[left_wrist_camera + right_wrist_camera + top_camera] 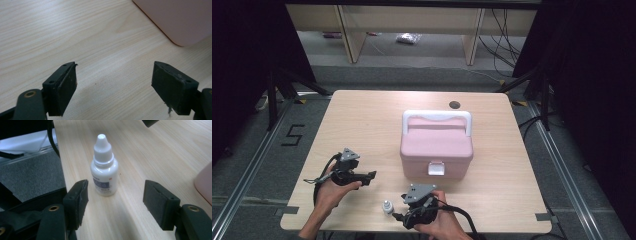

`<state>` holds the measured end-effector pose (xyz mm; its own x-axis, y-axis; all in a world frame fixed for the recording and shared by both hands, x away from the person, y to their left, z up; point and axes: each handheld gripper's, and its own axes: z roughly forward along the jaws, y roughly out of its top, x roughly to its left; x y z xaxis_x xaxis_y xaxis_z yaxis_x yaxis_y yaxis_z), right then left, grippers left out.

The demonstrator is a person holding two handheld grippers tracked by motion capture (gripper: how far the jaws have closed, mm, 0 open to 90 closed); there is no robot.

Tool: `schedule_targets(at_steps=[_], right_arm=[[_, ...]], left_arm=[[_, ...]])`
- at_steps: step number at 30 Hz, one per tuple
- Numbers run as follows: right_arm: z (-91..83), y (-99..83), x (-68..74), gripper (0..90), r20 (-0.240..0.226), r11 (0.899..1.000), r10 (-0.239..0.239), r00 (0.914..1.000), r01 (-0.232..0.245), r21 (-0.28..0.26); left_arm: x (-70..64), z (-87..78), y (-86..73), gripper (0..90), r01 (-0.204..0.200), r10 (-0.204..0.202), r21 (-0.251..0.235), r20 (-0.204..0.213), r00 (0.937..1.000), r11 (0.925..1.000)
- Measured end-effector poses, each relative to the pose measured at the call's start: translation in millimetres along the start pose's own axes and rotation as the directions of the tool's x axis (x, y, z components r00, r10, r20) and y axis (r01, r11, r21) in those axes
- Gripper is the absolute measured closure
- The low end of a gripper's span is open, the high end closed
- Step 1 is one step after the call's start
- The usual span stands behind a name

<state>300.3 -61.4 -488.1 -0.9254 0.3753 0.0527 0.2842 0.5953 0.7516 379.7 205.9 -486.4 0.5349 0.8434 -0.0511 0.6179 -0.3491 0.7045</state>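
You're in recording lab, not home: black curtains (242, 60) flank light wooden table (362, 115), taped "5" marker (292, 135) on grey carpet, loose cables (504, 40), bare wooden shelving (352, 35) behind.

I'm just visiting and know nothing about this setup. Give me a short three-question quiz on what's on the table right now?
1. True or false: the small white plastic dropper bottle stands upright on the light wooden table.
2. Which gripper points at the bottle: (a) left gripper or (b) right gripper?
3. Fill in: the pink plastic box with a white handle has its lid ____.

Key
1. True.
2. (b); its jaws stand open and apart from the bottle.
3. Closed.
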Motion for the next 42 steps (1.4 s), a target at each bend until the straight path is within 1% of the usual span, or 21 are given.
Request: schedule_targets(at_steps=[2,4,7,9,11,12,14,15,17,18,20,22,23,24,25,27,30,33,36,38,42], right_arm=[[5.9,1.7,0.4,37.8,0.007,1.0,-0.009,0.9999,0.009,0.011],[9.7,3.2,2.7,37.9,-0.003,1.0,-0.018,0.9998,0.018,0.017],[15.7,6.0,5.4,38.2,-0.008,0.999,-0.022,0.9997,0.022,0.025],[18.7,8.0,7.0,39.1,-0.006,0.999,-0.03,0.9995,0.03,0.024],[21.2,8.8,7.4,39.5,-0.001,0.999,-0.042,0.9991,0.042,0.016],[24.6,10.8,7.9,41.4,0.002,0.999,-0.044,0.999,0.044,0.02],[27.4,11.8,9.1,42.8,-0.003,0.999,-0.038,0.9993,0.038,0.025],[28.6,12.1,8.6,44.2,-0.007,0.998,-0.053,0.9986,0.053,0.022],[30.6,12.6,9.4,47.6,-0.02,0.998,-0.059,0.9981,0.059,0.038],[32.5,12.4,8.9,48.4,-0.015,0.997,-0.069,0.9975,0.069,0.031],[33.7,12.9,11.3,51.9,-0.023,0.998,-0.054,0.9983,0.055,0.044],[34.8,14.2,11.4,54.7,-0.026,0.995,-0.083,0.9962,0.084,0.048],[34.8,14.2,11.4,54.7,-0.026,0.995,-0.083,0.9962,0.084,0.048],[35.9,14.7,11.9,60.2,-0.027,0.995,-0.087,0.9958,0.088,0.048],[35.4,14.9,12.5,60.3,-0.032,0.996,-0.074,0.9967,0.076,0.051],[34.8,15.5,12.6,60.4,-0.028,0.994,-0.094,0.9952,0.096,0.056],[30.6,16.4,12.3,60.5,-0.037,0.995,-0.087,0.9955,0.089,0.052],[19.0,16.1,8.9,60.5,-0.035,0.996,-0.078,0.9963,0.079,0.043],[2.2,11.8,0.6,60.5,-0.012,0.997,-0.064,0.9979,0.064,0.033],[-8.2,8.2,-4.5,60.5,0.001,0.998,-0.042,0.9991,0.042,0.042],[-28.6,-5.0,-20.4,60.5,0.057,0.999,-0.015,0.9983,0.012,0.037]], left_arm=[[0.0,0.4,-0.5,20.4,-0.001,0.001,-0.003,-0.002,1.0,1.0],[0.3,0.1,-0.4,20.5,-0.003,0.003,0.003,0.003,1.0,1.0],[0.3,1.2,-1.4,20.5,0.006,-0.006,0.001,-0.012,0.9999,1.0],[1.1,1.3,-1.6,20.6,0.001,-0.001,0.002,0.003,1.0,1.0],[1.3,1.4,-1.8,20.8,0.0,0.0,0.001,0.001,1.0,1.0],[1.1,1.5,-2.0,20.8,0.01,-0.01,-0.003,-0.005,0.9999,0.9999],[0.6,0.8,-1.9,20.8,0.008,-0.008,0.002,-0.011,0.9999,1.0],[1.4,1.5,-2.1,20.8,0.003,-0.003,-0.002,0.0,1.0,1.0],[1.0,1.5,-2.3,20.8,0.002,-0.002,0.006,-0.01,0.9999,1.0],[0.8,2.3,-2.8,20.8,0.005,-0.005,0.006,-0.003,1.0,1.0],[0.4,3.1,-3.1,20.9,0.004,-0.004,0.007,0.002,1.0,1.0],[0.1,3.5,-2.9,20.9,0.003,-0.003,0.013,0.006,1.0,0.9999],[0.1,3.5,-2.9,20.9,0.003,-0.003,0.013,0.006,1.0,0.9999],[-0.5,3.2,-3.1,20.9,-0.002,0.001,0.013,0.004,1.0,0.9999],[-1.0,3.2,-3.2,20.9,-0.002,0.002,0.009,0.0,1.0,1.0],[-0.9,3.2,-3.1,20.9,-0.007,0.007,0.012,0.001,1.0,0.9999],[-1.0,2.8,-3.8,20.9,-0.004,0.004,0.014,0.002,1.0,0.9999],[0.0,1.2,-3.4,21.0,-0.006,0.006,0.011,-0.001,1.0,0.9999],[0.2,-0.1,-3.0,21.0,-0.006,0.006,0.012,0.008,1.0,0.9999],[-1.1,0.4,-3.2,21.0,-0.001,0.001,0.0,0.0,1.0,1.0],[-0.7,-0.5,-2.3,20.9,-0.013,0.013,0.019,0.016,0.9998,0.9997]])
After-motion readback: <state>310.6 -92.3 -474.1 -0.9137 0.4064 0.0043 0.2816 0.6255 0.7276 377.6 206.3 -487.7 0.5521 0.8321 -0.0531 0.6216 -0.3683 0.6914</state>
